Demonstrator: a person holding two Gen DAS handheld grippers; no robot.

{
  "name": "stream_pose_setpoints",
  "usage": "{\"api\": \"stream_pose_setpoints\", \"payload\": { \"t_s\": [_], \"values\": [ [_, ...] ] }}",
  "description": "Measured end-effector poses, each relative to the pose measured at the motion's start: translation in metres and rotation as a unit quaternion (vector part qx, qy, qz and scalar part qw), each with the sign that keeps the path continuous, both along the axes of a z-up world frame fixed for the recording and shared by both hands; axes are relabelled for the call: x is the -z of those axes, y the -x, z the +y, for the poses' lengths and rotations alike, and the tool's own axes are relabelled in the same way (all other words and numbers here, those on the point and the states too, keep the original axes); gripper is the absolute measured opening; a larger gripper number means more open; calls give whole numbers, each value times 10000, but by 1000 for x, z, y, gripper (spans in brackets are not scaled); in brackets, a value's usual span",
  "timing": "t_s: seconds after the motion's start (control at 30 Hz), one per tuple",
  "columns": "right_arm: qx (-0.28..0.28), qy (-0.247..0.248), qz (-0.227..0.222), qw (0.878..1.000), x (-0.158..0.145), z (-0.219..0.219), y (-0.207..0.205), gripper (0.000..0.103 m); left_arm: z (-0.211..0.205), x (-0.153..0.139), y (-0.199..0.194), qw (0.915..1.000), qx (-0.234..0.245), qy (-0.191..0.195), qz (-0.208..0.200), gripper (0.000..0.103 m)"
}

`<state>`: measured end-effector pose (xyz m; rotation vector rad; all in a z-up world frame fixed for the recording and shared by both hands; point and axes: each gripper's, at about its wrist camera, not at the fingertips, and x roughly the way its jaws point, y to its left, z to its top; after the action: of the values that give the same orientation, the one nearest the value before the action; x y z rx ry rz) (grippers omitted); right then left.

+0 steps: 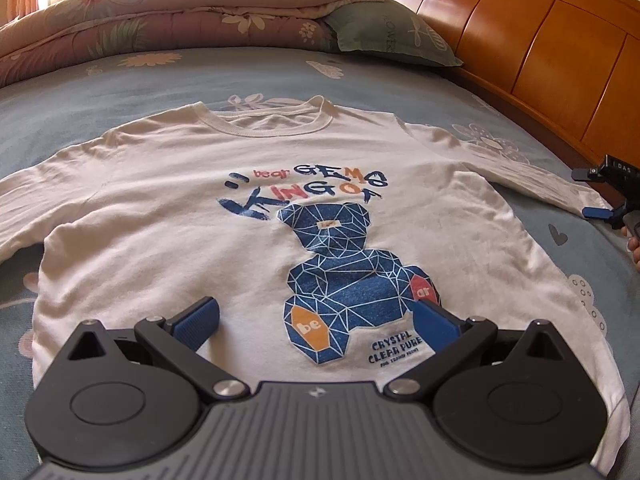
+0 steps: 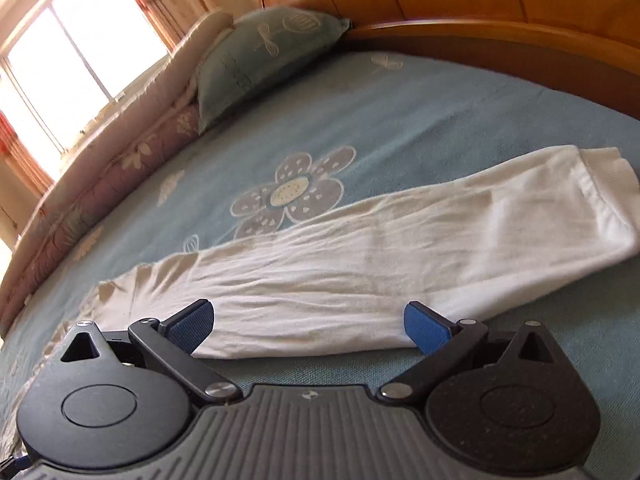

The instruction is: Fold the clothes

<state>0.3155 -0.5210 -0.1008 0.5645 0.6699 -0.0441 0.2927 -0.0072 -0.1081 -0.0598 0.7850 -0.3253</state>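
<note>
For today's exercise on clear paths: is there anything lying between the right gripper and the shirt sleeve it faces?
Nothing visible. The right gripper is open, its jaws spread on either side of the white sleeve, which lies flat on the blue bedspread. The pillow sits well beyond, near the headboard.

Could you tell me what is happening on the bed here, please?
A person holding a gripper in each hand is about to fold a white long-sleeved bear-print shirt, spread face up and flat on the blue floral bedspread. The left gripper hovers open over the shirt's lower hem. The right gripper is open beside one outstretched sleeve. Nothing is gripped and no fold shows yet.
</note>
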Motion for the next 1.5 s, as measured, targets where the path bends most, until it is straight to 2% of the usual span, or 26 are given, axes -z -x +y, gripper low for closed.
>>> {"api": "stream_pose_setpoints", "payload": {
  "t_s": [0.2,0.3,0.43,0.5,0.67,0.87,0.97,1.1,1.2,1.37,1.47,1.5],
  "values": [
    [621,-209,-463,9968,-17,-25,43,103,0,-1,1,10000,3,72,9,102],
    [999,-531,-507,9923,-8,-46,58,103,-1,-1,1,10000,-2,71,4,102],
    [1333,-1242,-695,9808,16,-67,70,103,0,0,0,10000,-9,83,-7,102],
    [1402,-1366,-856,9769,24,-69,71,103,0,1,0,10000,-5,83,-16,102],
    [1303,-957,-863,9831,25,-65,50,103,-1,1,-1,10000,2,67,-25,102],
    [1304,-812,-1200,9808,30,-73,35,103,-3,3,-1,10000,19,2,-62,102],
    [1421,-617,-1139,9813,28,-60,34,103,-3,3,-1,10000,26,-1,-59,102],
    [1067,240,-963,9893,25,-37,20,103,-1,3,-1,10000,12,76,-46,102],
    [998,321,-951,9899,23,-44,5,103,-1,3,-1,9999,-2,102,-42,102],
    [1562,-224,-1094,9814,24,-60,2,103,-1,3,-1,9999,-2,111,-49,102],
    [1217,298,-980,9873,24,-46,-8,103,-1,3,-1,9999,9,94,-70,102],
    [1198,338,-979,9874,24,-46,-12,103,-1,3,-1,9999,14,86,-82,102]
  ]
}}
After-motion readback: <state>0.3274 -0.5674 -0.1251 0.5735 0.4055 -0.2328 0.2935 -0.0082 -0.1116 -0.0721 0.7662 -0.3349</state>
